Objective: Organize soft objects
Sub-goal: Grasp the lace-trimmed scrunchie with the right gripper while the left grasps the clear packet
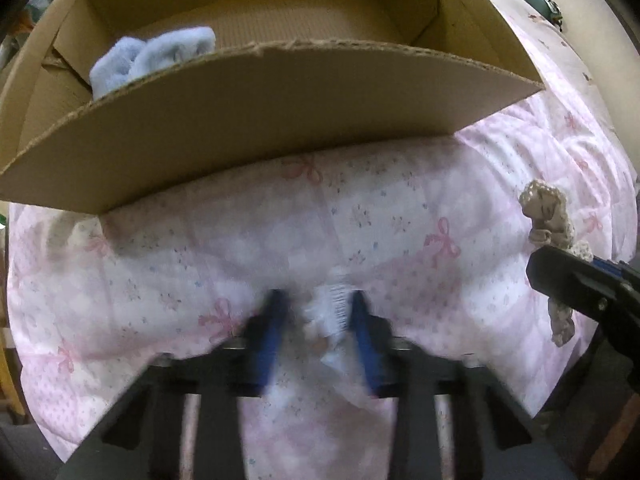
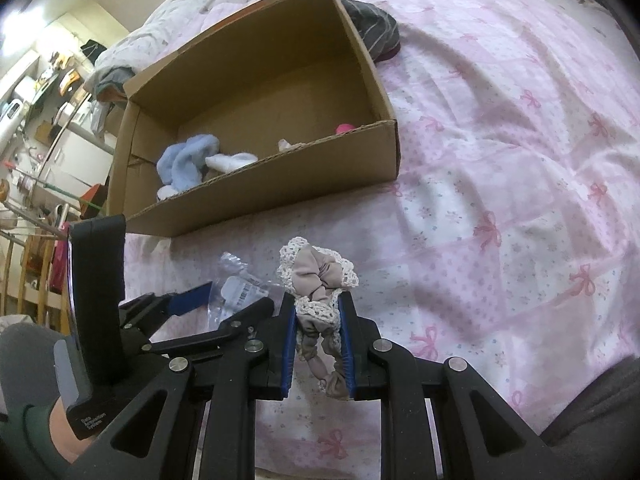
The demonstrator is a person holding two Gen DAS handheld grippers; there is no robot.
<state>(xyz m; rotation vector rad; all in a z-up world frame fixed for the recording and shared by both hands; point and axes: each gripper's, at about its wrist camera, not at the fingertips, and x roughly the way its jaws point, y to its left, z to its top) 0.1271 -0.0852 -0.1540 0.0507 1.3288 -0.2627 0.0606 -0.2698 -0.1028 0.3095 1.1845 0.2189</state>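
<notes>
Scrunchie [image 2: 320, 280], beige with lace, is pinched in the right claw [image 2: 318, 316]; the left claw [image 1: 316, 316] grips a clear packet [image 1: 334, 320] above the bed [image 2: 500, 200], near the box [image 2: 280, 184].

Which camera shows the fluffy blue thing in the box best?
The right wrist view: it looks down into the cardboard box, so the whole blue fluffy thing shows. In the left wrist view, the box's front wall hides the lower part of it.
</notes>
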